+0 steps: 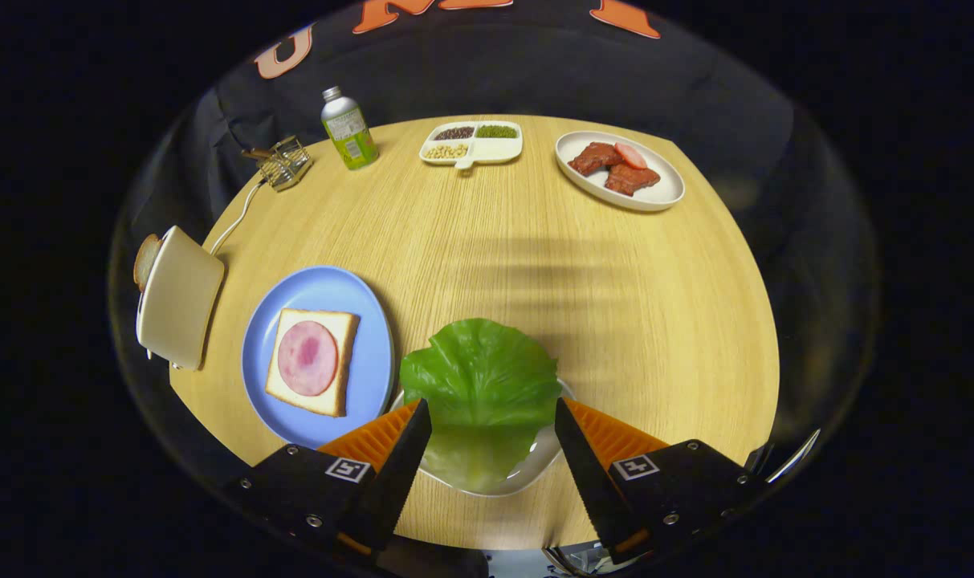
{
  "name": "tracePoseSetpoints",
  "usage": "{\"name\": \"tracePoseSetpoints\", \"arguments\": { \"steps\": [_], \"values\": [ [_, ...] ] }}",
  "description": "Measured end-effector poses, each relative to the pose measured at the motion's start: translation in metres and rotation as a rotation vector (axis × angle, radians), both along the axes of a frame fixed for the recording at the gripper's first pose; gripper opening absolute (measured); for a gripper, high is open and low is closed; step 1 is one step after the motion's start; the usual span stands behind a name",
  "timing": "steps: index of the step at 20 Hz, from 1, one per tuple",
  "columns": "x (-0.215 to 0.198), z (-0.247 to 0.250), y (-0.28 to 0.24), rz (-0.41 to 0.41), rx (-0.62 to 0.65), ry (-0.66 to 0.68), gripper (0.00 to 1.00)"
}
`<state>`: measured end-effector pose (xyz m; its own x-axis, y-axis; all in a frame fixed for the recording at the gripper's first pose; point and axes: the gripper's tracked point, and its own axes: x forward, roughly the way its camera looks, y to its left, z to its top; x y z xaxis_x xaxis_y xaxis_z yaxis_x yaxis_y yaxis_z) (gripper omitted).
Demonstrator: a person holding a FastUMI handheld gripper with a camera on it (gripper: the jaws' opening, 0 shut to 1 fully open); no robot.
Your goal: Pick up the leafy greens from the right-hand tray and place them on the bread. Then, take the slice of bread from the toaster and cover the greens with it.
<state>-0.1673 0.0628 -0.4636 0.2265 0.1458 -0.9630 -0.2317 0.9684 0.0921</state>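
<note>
A green lettuce leaf (480,384) lies on a small white tray (527,474), spreading over its far rim. My gripper (492,417) is open, its two fingers standing on either side of the leaf's near part, not pressing it. To the left, a blue plate (374,361) holds a slice of bread (340,385) topped with a round of ham (307,358). Further left stands a cream toaster (178,299) with a bread slice (144,260) sticking out of its top.
At the far side of the round wooden table (615,305) are a green-labelled bottle (348,129), a divided white dish of beans (472,143), a white plate of meat pieces (620,169) and a small wire rack (284,163). The toaster's cord (236,217) runs toward it.
</note>
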Motion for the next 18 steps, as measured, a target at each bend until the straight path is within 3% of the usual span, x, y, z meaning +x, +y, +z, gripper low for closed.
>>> {"name": "tracePoseSetpoints", "arguments": {
  "steps": [7, 14, 16, 18],
  "values": [
    [-0.013, -0.039, 0.004, -0.011, -0.046, 0.086, 0.9],
    [-0.006, -0.041, 0.006, -0.047, -0.059, 0.087, 0.82],
    [-0.006, -0.041, 0.009, -0.056, -0.062, 0.083, 0.67],
    [-0.005, -0.041, 0.012, -0.066, -0.068, 0.075, 0.47]
  ]
}}
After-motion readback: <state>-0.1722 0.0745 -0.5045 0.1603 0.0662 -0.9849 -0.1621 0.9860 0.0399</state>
